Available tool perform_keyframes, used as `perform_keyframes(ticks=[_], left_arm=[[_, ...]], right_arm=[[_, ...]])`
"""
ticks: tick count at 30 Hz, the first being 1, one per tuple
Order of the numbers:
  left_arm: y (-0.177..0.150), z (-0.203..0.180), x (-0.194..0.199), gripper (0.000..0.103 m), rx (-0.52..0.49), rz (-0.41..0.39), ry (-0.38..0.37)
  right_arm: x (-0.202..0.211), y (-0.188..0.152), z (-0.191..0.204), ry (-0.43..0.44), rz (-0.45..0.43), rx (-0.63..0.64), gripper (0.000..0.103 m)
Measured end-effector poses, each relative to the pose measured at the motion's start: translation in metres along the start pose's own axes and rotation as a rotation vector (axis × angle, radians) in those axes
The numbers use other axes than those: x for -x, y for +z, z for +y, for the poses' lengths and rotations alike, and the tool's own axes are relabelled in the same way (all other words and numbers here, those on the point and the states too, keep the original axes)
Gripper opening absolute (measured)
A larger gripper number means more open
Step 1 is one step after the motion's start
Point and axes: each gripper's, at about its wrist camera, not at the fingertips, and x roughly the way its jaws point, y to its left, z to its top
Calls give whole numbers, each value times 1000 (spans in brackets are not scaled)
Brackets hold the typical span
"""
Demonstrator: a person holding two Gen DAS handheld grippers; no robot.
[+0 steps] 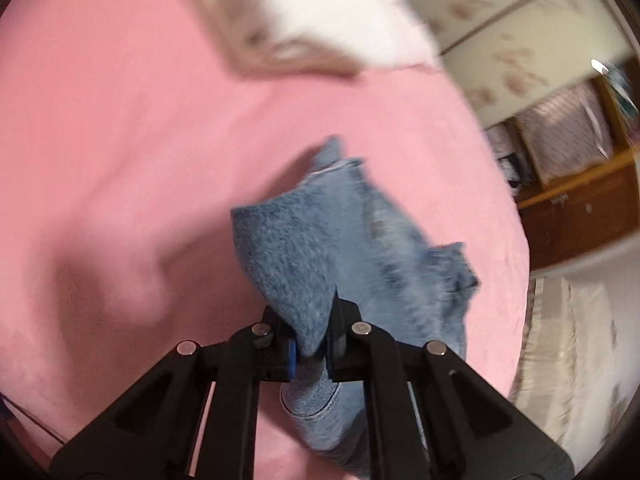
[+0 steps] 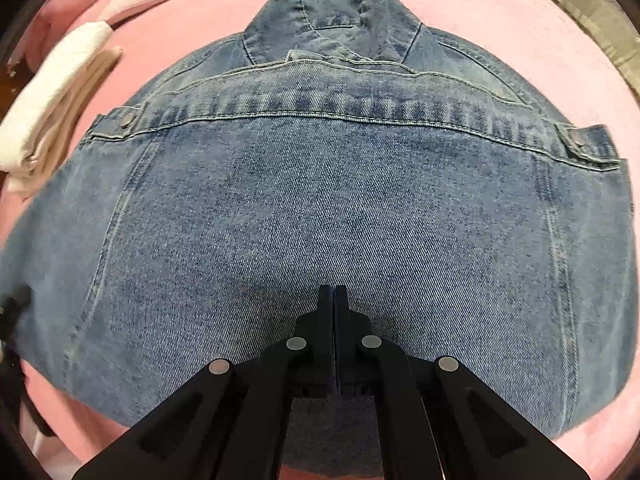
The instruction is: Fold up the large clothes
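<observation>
A faded blue denim jacket (image 2: 340, 200) lies back-up on pink bedding (image 2: 500, 4); the left gripper (image 1: 311, 350) pinches its fold, the right gripper (image 2: 333, 308) rests closed, empty, above it

Our left tongs (image 1: 311, 344) are matte black with round silver pivot pins and blue pads; our right tongs (image 2: 333, 300) match in black.

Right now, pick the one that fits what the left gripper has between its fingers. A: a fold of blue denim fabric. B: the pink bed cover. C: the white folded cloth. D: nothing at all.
A: the left gripper is shut on a fold of the blue denim jacket, lifted above the pink bed cover.
</observation>
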Motion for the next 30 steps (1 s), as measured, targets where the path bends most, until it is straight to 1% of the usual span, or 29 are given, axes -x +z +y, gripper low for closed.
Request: perform_keyframes(ticks=[3,5,7,8,9,10,11,13,14,16,17,18,19,22,24,25,27,30], left_arm=[[-21,-54,28,6,-178,-86,-33],[-44,-94,47,6,-315,-133,-61],[-67,-121,61,6,-417,-167,-96],[-87,-142,69,6,-499,-192,-114],[-102,-156,73,6,-555,-203,-125],[-124,-175,78,6,-638,-213,-144],[-137,-184,81,6,-684,-212,-161],[-179,-213,85,6,-808,-187,-220],[-192,-224,84,6,-839,-173,-240],[-232,-245,80,6,-931,-117,-295],[-244,-250,77,6,-957,-107,-304],[-264,-257,70,6,-1001,-72,-319],[-281,-263,62,6,-1045,-43,-317],[-318,-275,42,6,-1130,26,-299],[-335,-279,37,6,-1161,52,-283],[-343,-281,35,6,-1186,50,-275],[-353,-285,34,6,-1228,56,-264],[-360,-298,26,7,-1282,78,-260]], right_arm=[[5,-6,-16,86,-18,22,0],[7,-9,-31,161,-23,-1,0],[8,-10,-52,247,-14,-36,0],[9,-12,-62,287,-8,-43,0],[9,-13,-70,319,-5,-48,0],[8,-14,-79,356,-2,-56,0],[7,-16,-91,408,4,-73,0],[5,-20,-109,483,14,-97,0],[5,-22,-119,521,19,-106,0],[5,-27,-136,584,23,-117,0],[5,-30,-147,621,23,-123,0],[5,-33,-155,653,22,-132,0],[4,-37,-165,694,23,-145,0],[-1,-48,-195,809,42,-202,0],[-2,-54,-211,865,63,-229,0],[-1,-57,-218,886,71,-236,0],[4,-62,-231,906,91,-241,0],[12,-71,-253,897,143,-245,0]])
